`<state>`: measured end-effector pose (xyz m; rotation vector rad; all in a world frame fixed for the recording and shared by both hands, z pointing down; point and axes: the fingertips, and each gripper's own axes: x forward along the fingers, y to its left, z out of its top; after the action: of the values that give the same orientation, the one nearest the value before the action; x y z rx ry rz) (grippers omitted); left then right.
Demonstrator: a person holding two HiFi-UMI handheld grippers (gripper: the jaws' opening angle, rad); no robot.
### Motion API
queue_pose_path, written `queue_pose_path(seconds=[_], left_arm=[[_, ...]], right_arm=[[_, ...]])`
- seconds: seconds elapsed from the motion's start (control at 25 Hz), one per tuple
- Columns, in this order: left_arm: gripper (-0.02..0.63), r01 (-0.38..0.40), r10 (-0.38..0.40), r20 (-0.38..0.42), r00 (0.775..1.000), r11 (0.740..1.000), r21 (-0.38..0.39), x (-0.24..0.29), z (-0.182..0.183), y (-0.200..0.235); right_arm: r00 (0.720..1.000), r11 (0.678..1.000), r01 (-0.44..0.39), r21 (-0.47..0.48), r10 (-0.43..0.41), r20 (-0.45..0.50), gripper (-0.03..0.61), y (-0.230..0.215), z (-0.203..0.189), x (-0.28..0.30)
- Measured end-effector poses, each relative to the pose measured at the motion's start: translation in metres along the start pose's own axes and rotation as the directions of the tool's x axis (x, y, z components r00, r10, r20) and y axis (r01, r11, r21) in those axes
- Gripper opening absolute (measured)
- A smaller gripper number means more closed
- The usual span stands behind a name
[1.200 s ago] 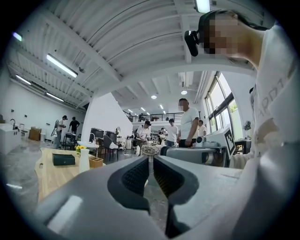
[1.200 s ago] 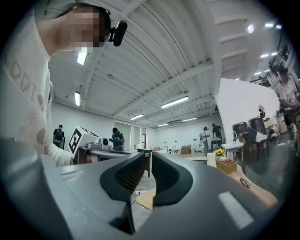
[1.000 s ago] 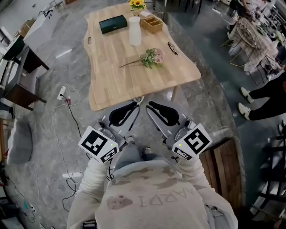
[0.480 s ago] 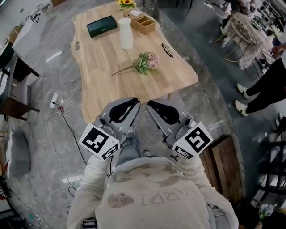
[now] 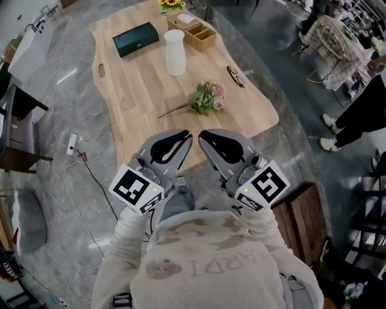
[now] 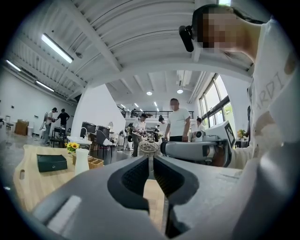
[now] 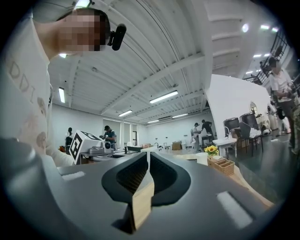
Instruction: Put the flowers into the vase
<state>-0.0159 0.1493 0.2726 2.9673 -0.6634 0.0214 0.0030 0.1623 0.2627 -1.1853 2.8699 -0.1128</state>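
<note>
A small bouquet of pink flowers [image 5: 207,99] with a long stem lies flat on the wooden table [image 5: 136,96], right of its middle. The white vase [image 5: 175,52] stands upright farther back and also shows in the left gripper view as the vase [image 6: 82,161]. Both grippers hover over the table's near edge, well short of the flowers. My left gripper [image 5: 186,136] is shut with nothing in it, as its own view of the left gripper [image 6: 151,157] shows. My right gripper [image 5: 203,134] sits beside it, also shut and empty, and its own view shows the right gripper [image 7: 148,154].
A dark green box [image 5: 135,39], a wooden basket [image 5: 201,36], a sunflower [image 5: 170,5] and black glasses [image 5: 235,76] share the table. A cable and power strip [image 5: 75,145] lie on the floor at left. A wooden bench [image 5: 303,208] and a person's legs [image 5: 356,117] are at right.
Both shut grippers have come forward from beside the person's body to the table's near edge. The table and flowers look nearer in the head view.
</note>
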Motion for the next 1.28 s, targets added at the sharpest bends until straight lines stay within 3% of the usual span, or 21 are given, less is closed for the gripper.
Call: queue_pose_path(seconds=[0.4,0.68,1.08,1.28], left_arm=[[0.023,0.067,-0.067,-0.029,0.997,0.998,-0.006,0.006,-0.014,0.075],[0.048,0.120,-0.121,-0.161,0.980,0.993,-0.014,0.030,-0.056,0.109],[0.071,0.154,-0.142,-0.401,0.905,0.988,-0.001,0.079,-0.132,0.146],[0.082,0.159,-0.129,-0.526,0.840,0.987,0.011,0.101,-0.172,0.173]], right_arm=[[0.997,0.998,0.060,-0.021,-0.061,-0.039,0.034,-0.031,-0.006,0.066],[0.989,0.991,0.130,-0.007,-0.131,-0.068,0.034,-0.060,-0.014,0.070],[0.976,0.976,0.209,0.056,-0.204,-0.080,0.034,-0.126,-0.029,0.059],[0.970,0.969,0.234,0.083,-0.226,-0.094,0.034,-0.160,-0.039,0.059]])
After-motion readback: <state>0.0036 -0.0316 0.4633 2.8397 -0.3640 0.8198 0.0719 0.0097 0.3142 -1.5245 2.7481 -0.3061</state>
